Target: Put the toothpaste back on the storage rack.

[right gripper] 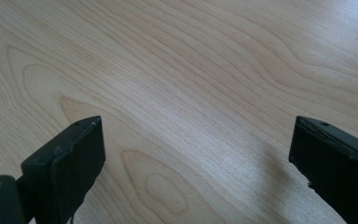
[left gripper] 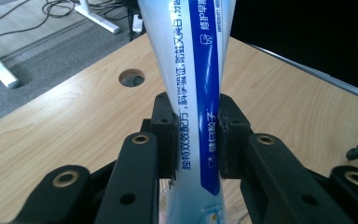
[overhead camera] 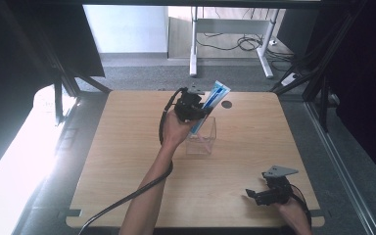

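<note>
Wooden table, round cable hole at far edge, grey floor beyond. Left gripper clamps blue-white tube, tilted over clear box; tube's lower end hard to make out. Right gripper near front edge, jaws wide apart, nothing between.

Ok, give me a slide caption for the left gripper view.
Left hand-held gripper clamps a blue-and-white toothpaste tube upright above the wooden table.
</note>
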`<state>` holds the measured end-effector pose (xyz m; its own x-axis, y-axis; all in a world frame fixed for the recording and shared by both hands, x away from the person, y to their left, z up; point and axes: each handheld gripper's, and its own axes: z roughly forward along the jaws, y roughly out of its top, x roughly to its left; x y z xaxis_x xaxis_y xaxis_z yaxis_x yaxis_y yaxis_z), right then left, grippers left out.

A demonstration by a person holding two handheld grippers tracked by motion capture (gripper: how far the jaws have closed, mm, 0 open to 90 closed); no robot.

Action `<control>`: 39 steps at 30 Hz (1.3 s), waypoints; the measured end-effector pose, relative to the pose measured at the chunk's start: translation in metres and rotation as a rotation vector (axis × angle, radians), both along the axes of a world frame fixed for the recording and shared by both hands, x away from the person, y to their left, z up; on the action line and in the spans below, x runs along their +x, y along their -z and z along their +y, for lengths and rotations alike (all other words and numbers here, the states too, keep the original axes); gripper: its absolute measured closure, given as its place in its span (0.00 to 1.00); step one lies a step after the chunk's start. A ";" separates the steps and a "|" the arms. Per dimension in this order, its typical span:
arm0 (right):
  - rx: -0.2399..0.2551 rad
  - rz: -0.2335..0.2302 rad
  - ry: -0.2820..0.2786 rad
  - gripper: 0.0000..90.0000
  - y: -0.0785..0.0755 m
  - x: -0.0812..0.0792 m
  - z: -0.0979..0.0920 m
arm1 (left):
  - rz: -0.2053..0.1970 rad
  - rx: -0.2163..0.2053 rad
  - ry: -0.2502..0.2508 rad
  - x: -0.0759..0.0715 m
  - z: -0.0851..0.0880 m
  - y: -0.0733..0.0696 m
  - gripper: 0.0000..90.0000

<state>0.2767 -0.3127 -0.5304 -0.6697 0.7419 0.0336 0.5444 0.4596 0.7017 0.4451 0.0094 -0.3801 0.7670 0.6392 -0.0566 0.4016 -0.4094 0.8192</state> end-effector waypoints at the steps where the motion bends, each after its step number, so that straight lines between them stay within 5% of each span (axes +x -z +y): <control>1: 0.001 0.001 0.002 0.04 0.000 0.000 0.000 | -0.001 -0.002 0.003 0.001 0.000 0.001 0.81; 39: 0.008 0.002 0.010 0.04 0.001 0.001 -0.004 | -0.045 0.043 -0.001 0.005 -0.018 0.045 0.80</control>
<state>0.2774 -0.3167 -0.5311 -0.6623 0.7481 0.0409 0.5503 0.4487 0.7042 0.4502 -0.0084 -0.4253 0.7676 0.6410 0.0052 0.3652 -0.4439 0.8183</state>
